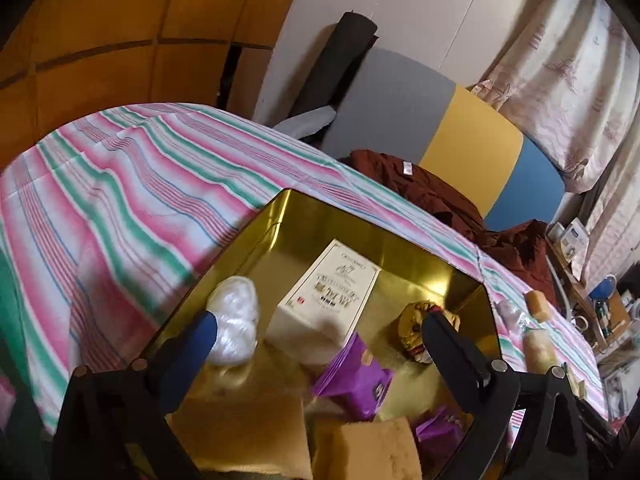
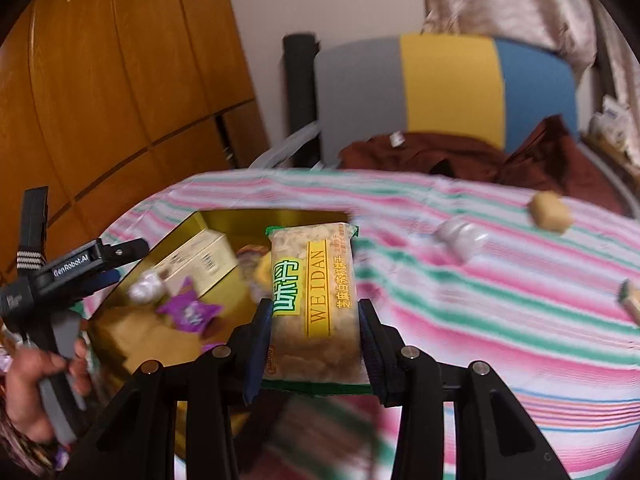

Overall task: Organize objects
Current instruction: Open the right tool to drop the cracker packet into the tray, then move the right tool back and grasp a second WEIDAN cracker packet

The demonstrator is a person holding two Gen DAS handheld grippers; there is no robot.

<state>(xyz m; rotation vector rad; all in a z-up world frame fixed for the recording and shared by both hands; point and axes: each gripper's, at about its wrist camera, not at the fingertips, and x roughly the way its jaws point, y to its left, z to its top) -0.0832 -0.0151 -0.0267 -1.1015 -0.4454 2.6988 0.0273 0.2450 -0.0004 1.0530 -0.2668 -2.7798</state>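
Presently the right gripper [image 2: 314, 332], jaws clamped across the biscuit packet [image 2: 312, 300] lying lengthwise along them, sits just right of the gold tin [image 2: 176, 232], where the left gripper [image 1: 316, 328] hangs with jaws apart.

Wooden wardrobe [image 1: 100, 28], tricolour chair [image 1: 460, 136], brown garment [image 1: 440, 196], patterned curtain [image 1: 560, 92].

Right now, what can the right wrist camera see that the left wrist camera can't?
Only the right wrist view shows the WEIDAN snack packet pinched in the right gripper, plus the person's hand holding the left gripper.

Only the left wrist view shows the cluttered shelf past the bed.

Both show the gold tin, its white box and purple packets, the striped sheet and brown clothing.
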